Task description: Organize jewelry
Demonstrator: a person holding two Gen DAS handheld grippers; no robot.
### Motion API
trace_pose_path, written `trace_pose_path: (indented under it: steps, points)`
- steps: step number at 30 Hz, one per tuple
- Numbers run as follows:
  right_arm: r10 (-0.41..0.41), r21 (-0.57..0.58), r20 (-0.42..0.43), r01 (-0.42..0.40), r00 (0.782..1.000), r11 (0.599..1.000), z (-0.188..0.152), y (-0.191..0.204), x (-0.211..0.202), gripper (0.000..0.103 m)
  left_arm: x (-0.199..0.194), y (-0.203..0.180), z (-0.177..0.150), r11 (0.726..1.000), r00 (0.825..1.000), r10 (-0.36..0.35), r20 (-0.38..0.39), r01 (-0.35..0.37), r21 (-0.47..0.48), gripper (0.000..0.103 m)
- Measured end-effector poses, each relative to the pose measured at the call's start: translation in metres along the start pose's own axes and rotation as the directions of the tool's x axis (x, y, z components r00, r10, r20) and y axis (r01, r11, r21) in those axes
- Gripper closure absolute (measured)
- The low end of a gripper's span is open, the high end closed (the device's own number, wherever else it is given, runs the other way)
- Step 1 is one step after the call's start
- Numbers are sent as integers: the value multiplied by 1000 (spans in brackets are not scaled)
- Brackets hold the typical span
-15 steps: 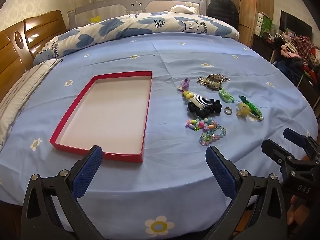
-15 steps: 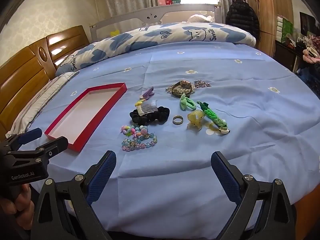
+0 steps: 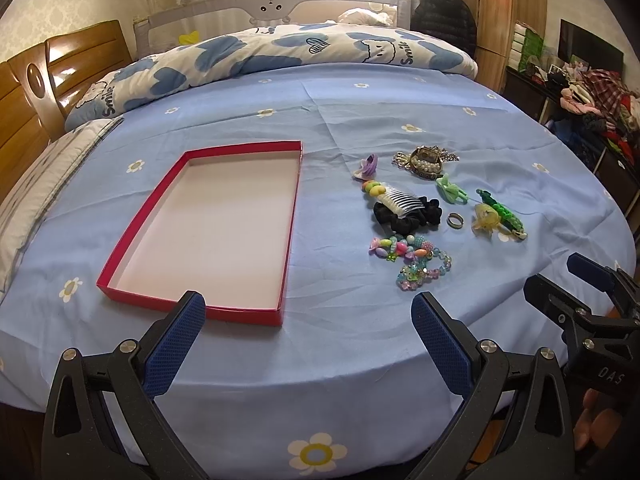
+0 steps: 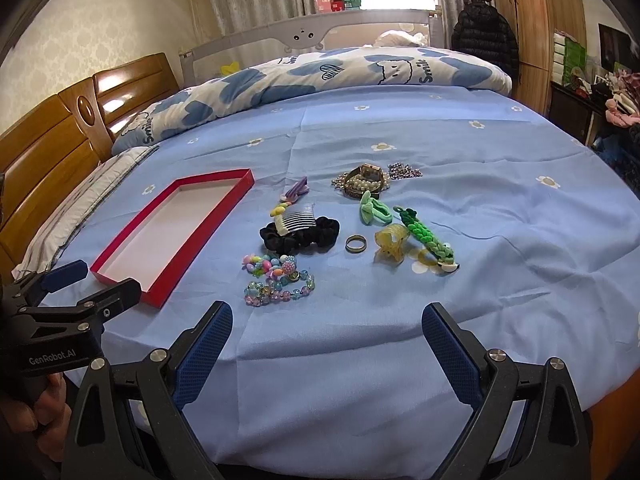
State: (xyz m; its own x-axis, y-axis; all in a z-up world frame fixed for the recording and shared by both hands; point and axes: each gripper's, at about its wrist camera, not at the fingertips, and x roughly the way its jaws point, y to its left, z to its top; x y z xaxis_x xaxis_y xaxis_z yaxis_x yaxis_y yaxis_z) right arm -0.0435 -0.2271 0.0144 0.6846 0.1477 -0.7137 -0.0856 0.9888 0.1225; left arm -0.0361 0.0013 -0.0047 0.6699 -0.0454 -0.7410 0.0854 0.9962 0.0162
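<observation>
My left gripper (image 3: 308, 312) has its blue-padded fingers (image 3: 176, 344) wide apart and they hold nothing; they hang over the near edge of the bed (image 3: 320, 380). My right gripper (image 4: 326, 338) is the same: fingers (image 4: 448, 356) spread wide, nothing between them, above the blue flowered sheet.

I take the red tray (image 3: 288, 216) as the landmark. It lies flat on the sheet and its white inside holds nothing. One finger of the left gripper stands just before its near wall in the left view.

All the jewelry lies in a loose group to the right of the tray, apart from it. Nearest to the tray is a purple hair clip (image 4: 298, 190), and after it a clear hair comb (image 4: 298, 216) that rests on a black scrunchie (image 4: 300, 236). On the near side of the scrunchie are the colourful bead bracelets (image 4: 276, 280). Further from the tray there is a metal ring (image 4: 355, 244), then a yellow claw clip (image 4: 390, 244) and a green braided bracelet (image 4: 428, 236) just beside it. A light green hair tie (image 4: 374, 210) lies behind them, and a heap of pearl and gold pieces (image 4: 364, 182) is behind that.

At the far side of the bed lies a rolled quilt (image 3: 280, 56) with blue hearts.
</observation>
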Motion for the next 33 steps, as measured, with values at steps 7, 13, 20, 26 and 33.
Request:
trace_pose_path:
  steps: [7, 13, 20, 26, 33]
  points:
    - [2, 1, 3, -2, 1000, 1000, -1, 0, 1, 6, 1, 0, 0, 1000, 1000, -1, -3, 1, 1, 0]
    - [3, 6, 5, -3, 1000, 1000, -1, 0, 1, 6, 3, -1, 1, 1000, 1000, -3, -5, 3, 2, 0]
    - [4, 5, 3, -4, 1000, 1000, 0, 0, 0, 6, 3, -2, 0, 1000, 1000, -2, -6, 2, 2, 0]
    - [-1, 8, 0, 1, 1000, 1000, 1, -4, 5, 6, 10, -4, 1, 1000, 1000, -6, -23, 6, 1, 0]
    - [28, 43, 3, -28, 1000, 999, 4, -9, 8, 6, 17, -2, 7, 1000, 999, -22, -40, 21, -4, 0]
